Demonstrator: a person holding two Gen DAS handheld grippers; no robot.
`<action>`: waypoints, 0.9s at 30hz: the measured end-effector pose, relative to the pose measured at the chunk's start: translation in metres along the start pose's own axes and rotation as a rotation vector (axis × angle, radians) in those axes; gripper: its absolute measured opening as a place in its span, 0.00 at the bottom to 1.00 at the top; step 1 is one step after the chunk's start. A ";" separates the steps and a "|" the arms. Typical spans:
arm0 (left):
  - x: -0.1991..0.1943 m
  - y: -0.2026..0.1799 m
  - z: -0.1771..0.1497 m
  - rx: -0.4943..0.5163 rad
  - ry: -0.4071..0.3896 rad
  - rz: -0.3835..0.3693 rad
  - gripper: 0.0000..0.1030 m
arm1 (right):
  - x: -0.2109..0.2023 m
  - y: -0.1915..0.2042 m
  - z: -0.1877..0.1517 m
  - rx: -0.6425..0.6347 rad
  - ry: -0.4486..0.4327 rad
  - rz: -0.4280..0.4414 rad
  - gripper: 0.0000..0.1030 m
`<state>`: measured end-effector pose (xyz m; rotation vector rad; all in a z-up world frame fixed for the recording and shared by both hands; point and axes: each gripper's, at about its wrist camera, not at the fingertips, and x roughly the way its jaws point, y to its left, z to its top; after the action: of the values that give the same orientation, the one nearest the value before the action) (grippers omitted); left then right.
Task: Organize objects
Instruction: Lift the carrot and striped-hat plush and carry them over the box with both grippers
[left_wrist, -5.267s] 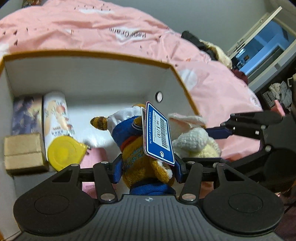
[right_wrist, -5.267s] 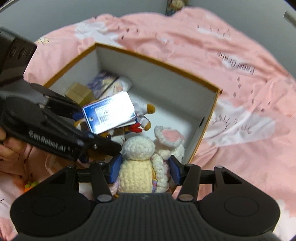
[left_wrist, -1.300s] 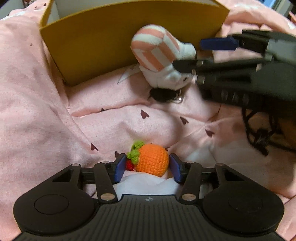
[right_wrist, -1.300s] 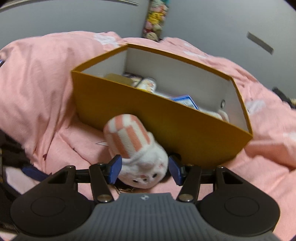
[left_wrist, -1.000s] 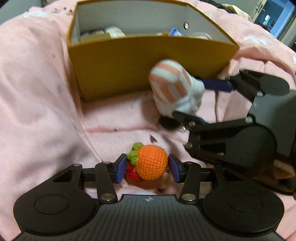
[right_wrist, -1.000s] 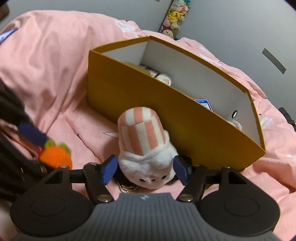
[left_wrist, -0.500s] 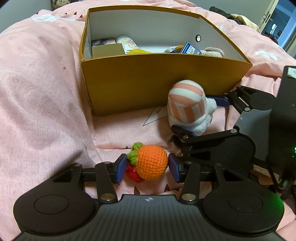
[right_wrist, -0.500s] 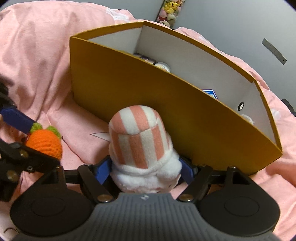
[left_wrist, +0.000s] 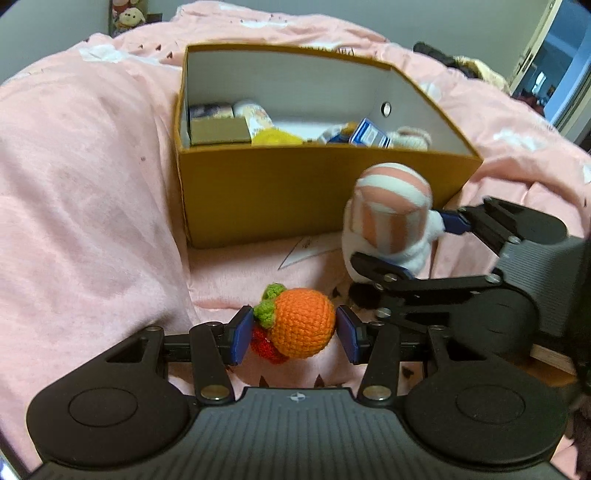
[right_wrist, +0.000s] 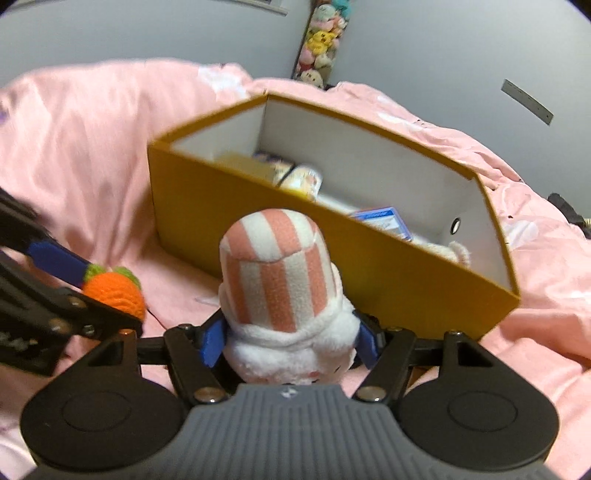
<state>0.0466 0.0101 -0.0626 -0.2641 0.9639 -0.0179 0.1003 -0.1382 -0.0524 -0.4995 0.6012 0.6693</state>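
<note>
Toys are off the bed now: a second ago both grippers sat low by the pink blanket (left_wrist: 92, 192), and each has since come up level with the front wall of the yellow box (left_wrist: 295, 192), so both toys look set to go in next. The right gripper (right_wrist: 290, 338) has its jaws clenched on the white base of the striped plush (right_wrist: 277, 269), having just tightened a little on it. The left gripper (left_wrist: 294, 332) grasps the orange crochet fruit (left_wrist: 301, 323) between its blue pads. The plush is soft, pink-and-white striped on top, upright, just in front of the box. The fruit is round, knitted, with green leaves and a red bit beside it.
</note>
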 end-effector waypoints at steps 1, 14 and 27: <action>-0.003 -0.001 0.002 -0.001 -0.009 -0.003 0.54 | -0.008 -0.001 0.000 0.017 -0.008 0.008 0.68; -0.049 -0.016 0.054 0.007 -0.173 -0.103 0.54 | -0.080 -0.049 0.040 0.125 -0.175 -0.001 0.68; -0.036 -0.008 0.111 -0.010 -0.248 -0.063 0.54 | -0.039 -0.092 0.097 -0.158 -0.231 -0.167 0.69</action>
<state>0.1171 0.0313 0.0285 -0.2983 0.7088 -0.0378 0.1728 -0.1591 0.0642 -0.6025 0.2865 0.6077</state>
